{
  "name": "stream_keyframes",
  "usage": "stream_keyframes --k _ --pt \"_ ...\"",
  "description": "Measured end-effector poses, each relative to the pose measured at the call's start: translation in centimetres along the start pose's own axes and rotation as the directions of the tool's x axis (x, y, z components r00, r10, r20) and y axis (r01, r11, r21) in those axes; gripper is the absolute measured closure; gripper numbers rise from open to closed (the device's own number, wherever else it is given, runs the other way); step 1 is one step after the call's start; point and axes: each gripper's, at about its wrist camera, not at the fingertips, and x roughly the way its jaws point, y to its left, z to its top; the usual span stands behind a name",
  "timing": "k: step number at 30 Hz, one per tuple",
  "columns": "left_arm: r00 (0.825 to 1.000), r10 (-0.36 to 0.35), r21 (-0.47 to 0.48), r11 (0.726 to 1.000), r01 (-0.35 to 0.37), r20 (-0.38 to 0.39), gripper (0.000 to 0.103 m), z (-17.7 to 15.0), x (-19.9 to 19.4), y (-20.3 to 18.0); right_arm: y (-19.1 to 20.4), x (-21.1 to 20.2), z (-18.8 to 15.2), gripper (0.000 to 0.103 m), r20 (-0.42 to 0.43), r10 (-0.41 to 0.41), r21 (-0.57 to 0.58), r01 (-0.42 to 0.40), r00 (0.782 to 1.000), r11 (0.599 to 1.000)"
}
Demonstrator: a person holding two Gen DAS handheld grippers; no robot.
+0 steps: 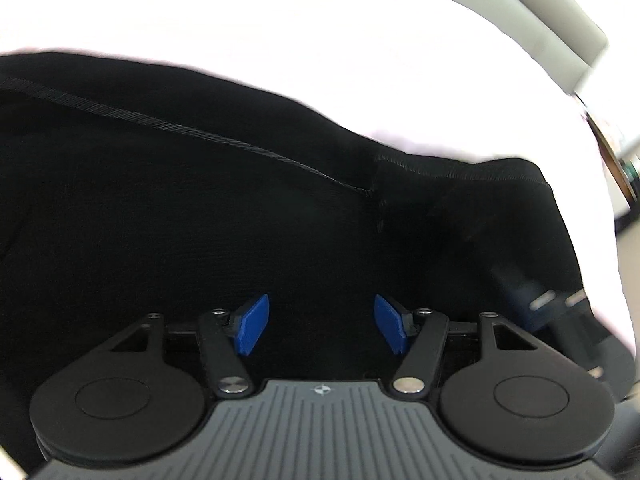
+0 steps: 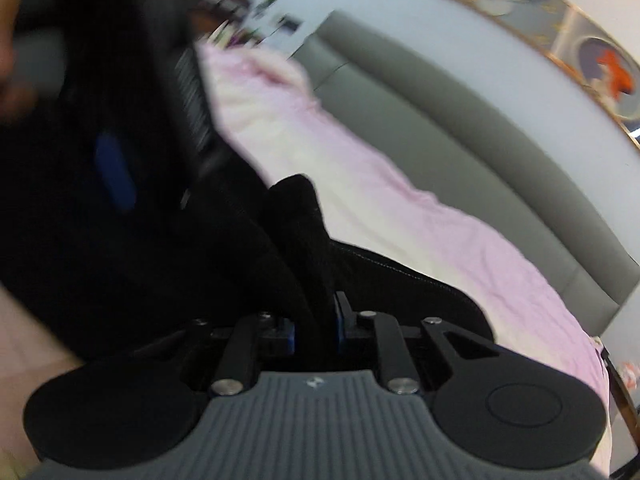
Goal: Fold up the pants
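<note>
Black pants (image 1: 200, 208) lie spread on a pale pink bed sheet (image 1: 280, 32), with a stitched seam running across them. My left gripper (image 1: 320, 326) is open, its blue pads apart, hovering just above the black cloth and holding nothing. In the right wrist view, my right gripper (image 2: 314, 330) is shut on a bunched fold of the black pants (image 2: 296, 216), which rises up between the blue pads. The left gripper (image 2: 114, 176) shows blurred at the left of that view, over the black cloth.
The pink sheet (image 2: 420, 232) covers a bed with a grey padded headboard (image 2: 480, 120) behind it. A framed picture (image 2: 560, 28) hangs on the wall. A shelf with small items (image 2: 248, 12) is blurred at the far end.
</note>
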Motion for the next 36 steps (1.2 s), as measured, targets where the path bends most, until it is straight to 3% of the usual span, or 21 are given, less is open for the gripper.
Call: stream_keyframes --k 1,4,6,8,12,14,17,18,24,26,28,30,33,36 --pt "1.0 0.0 -0.013 1.0 0.0 0.001 0.032 0.0 -0.3 0.6 0.8 0.3 -0.1 0.087 -0.011 -0.008 -0.028 0.008 1.0 1.0" --pt "1.0 -0.003 -0.014 1.0 0.003 0.021 0.032 0.1 -1.3 0.9 -0.8 0.2 0.8 0.084 -0.041 0.031 0.038 -0.029 0.999 0.999" --pt "0.999 -0.02 0.0 1.0 0.02 0.026 0.032 0.6 -1.7 0.6 -1.3 -0.4 1.4 0.074 -0.04 0.021 0.015 -0.02 0.999 1.0" --pt "0.999 -0.039 0.03 0.999 0.038 0.034 0.03 0.5 -2.4 0.4 -2.1 -1.4 1.7 0.072 -0.034 0.08 0.057 -0.078 0.996 0.995" --pt "0.998 -0.051 0.09 0.995 0.047 0.046 0.027 0.7 -2.8 -0.9 -1.8 -1.2 2.2 0.058 -0.039 -0.002 0.03 0.003 0.999 1.0" --pt "0.998 -0.054 0.077 0.996 0.05 0.046 0.027 0.5 -2.8 -1.0 -1.2 -0.4 2.5 0.059 -0.024 -0.021 0.002 0.022 0.999 1.0" --pt "0.998 -0.048 0.067 0.997 0.045 0.045 0.027 -0.1 -3.0 -0.6 -0.4 0.4 3.0 0.088 -0.012 -0.001 -0.048 0.001 1.0 0.999" --pt "0.998 -0.042 0.068 0.997 0.039 0.045 0.027 1.0 -3.4 -0.6 -0.2 -0.9 1.8 0.09 -0.001 0.011 -0.075 -0.011 1.0 0.997" --pt "0.992 -0.028 0.066 0.998 0.02 0.119 0.027 1.2 -6.6 0.3 -2.7 -5.7 3.3 0.09 0.142 0.085 -0.047 -0.079 0.986 0.996" --pt "0.992 -0.016 0.102 0.995 0.003 0.125 0.027 1.3 -6.0 -0.9 -1.2 -4.5 3.0 0.087 0.092 0.079 -0.112 -0.068 0.993 0.991" --pt "0.994 -0.022 0.143 0.99 0.006 0.111 0.027 1.1 -5.5 -2.0 0.6 -1.9 2.4 0.076 -0.013 0.073 -0.167 -0.074 0.997 0.983" --pt "0.994 -0.046 0.169 0.985 0.029 0.1 0.027 1.7 -4.8 -3.9 1.5 -1.3 2.3 0.077 -0.039 0.07 -0.204 -0.076 0.997 0.976" --pt "0.986 -0.067 0.213 0.976 0.034 0.15 0.024 1.5 -5.2 -5.2 -0.3 -2.8 3.7 0.074 -0.045 0.123 -0.138 -0.128 0.991 0.982" --pt "0.99 -0.084 0.257 0.965 0.051 0.117 0.022 1.6 -4.3 -6.4 -3.2 -4.9 4.3 0.073 -0.022 0.236 -0.015 -0.236 0.972 0.972"
